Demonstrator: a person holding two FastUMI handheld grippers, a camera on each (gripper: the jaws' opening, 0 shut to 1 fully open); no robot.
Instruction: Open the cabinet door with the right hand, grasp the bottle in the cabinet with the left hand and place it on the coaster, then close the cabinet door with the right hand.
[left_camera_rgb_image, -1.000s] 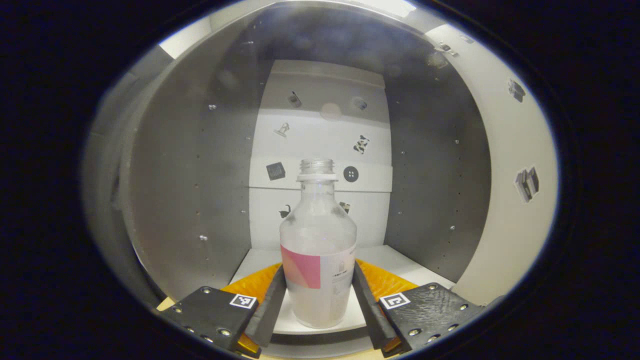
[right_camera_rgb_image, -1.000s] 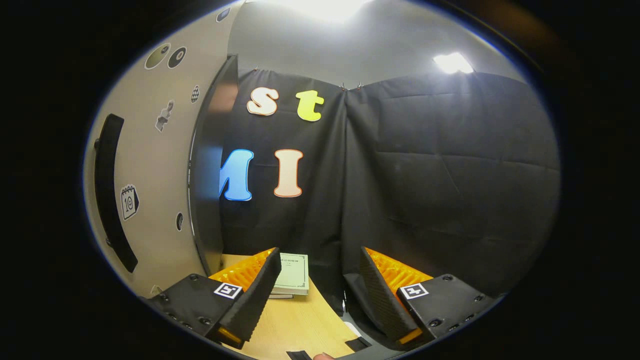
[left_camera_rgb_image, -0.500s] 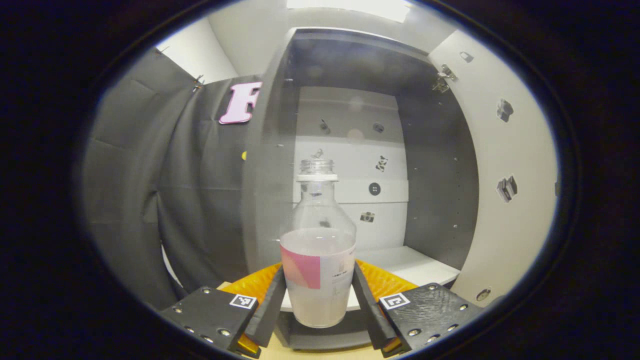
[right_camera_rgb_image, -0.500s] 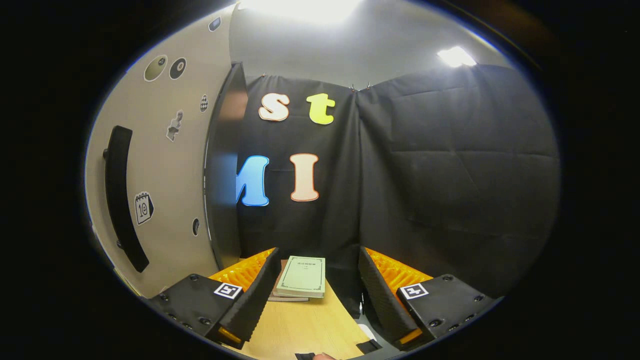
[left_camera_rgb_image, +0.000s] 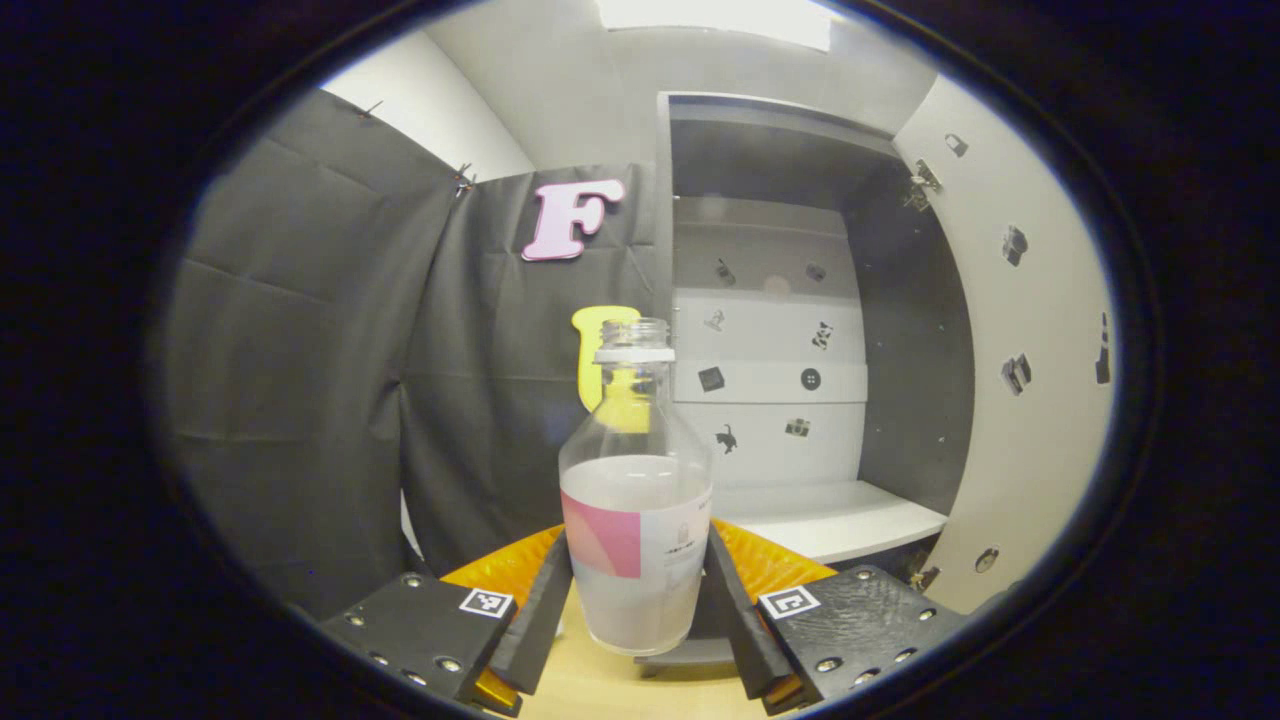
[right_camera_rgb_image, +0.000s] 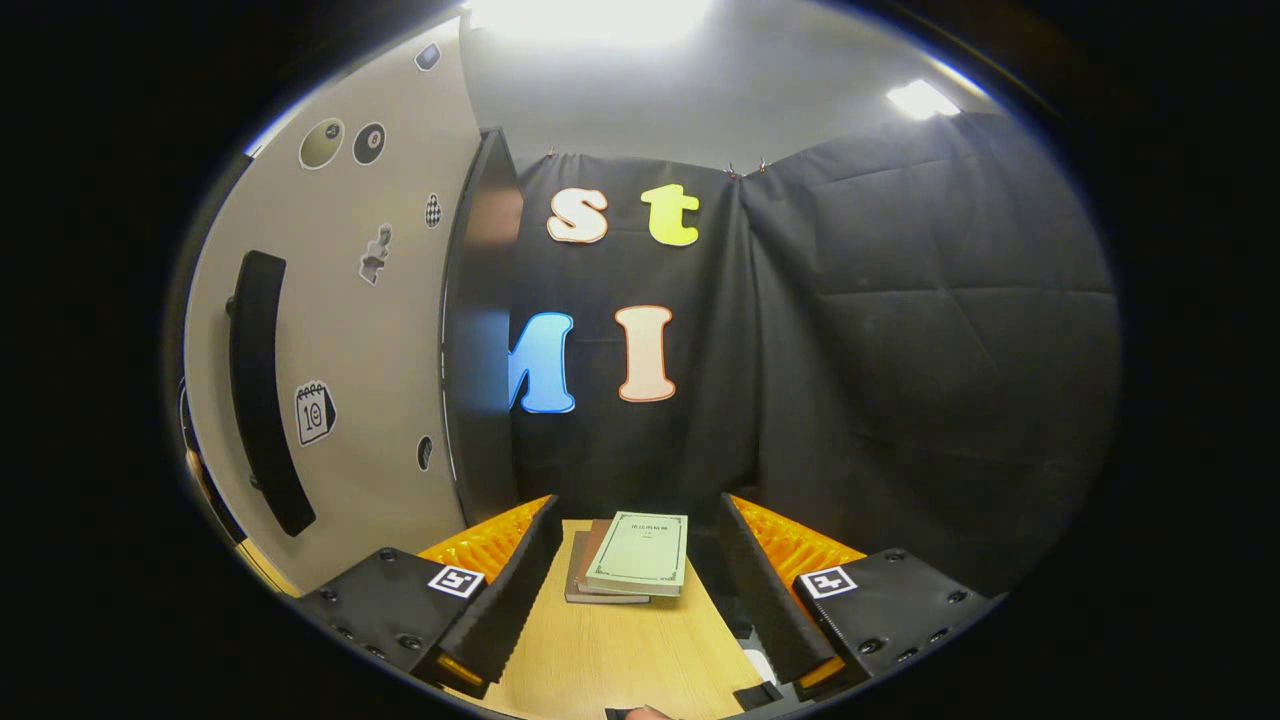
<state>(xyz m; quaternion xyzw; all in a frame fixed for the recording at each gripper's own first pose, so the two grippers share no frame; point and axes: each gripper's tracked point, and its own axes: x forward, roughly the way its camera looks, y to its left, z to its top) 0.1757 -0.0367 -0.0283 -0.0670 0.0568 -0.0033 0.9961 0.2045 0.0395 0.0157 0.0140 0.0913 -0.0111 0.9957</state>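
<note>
cabinet door (left_camera_rgb_image: 1010, 400) swung wide, white shelf (left_camera_rgb_image: 830, 515) bare; 2 stacked books (right_camera_rgb_image: 625, 560) on table (right_camera_rgb_image: 610, 655) ahead.

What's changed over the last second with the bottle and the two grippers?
The left gripper has drawn the bottle back out of the cabinet, whose shelf now lies behind it to the right. The right gripper has shifted slightly, bringing the stacked books between its fingers. Unchanged: bottle clamped upright, right gripper open and empty, cabinet door open.
</note>
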